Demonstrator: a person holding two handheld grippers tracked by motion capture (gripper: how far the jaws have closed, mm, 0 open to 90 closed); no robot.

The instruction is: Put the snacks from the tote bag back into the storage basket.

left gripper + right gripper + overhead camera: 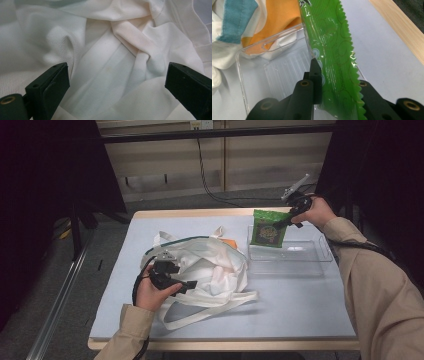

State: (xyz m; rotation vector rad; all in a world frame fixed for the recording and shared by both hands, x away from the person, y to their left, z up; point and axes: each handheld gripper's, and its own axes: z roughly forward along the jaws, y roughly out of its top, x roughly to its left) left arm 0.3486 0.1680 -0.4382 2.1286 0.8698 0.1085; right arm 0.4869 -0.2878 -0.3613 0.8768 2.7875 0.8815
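A white cloth tote bag [210,270] lies crumpled at the table's middle left. My left gripper [190,285] rests over it, and in the left gripper view it [117,82] stands open with only the bag's folds [112,50] between the jaws. At the back right, my right gripper [281,223] is shut on the side edge of a green snack packet [267,227]. The packet hangs upright over the left end of a clear plastic tray [305,256]. In the right gripper view the jaws [334,85] pinch the packet [329,37] above the tray [274,72].
Something orange [229,242] pokes out of the bag beside the tray; up close it is orange fabric [277,17] beside a teal stripe [239,17]. Bag straps [215,307] trail toward the front. The wooden table edge [402,27] runs close behind the tray.
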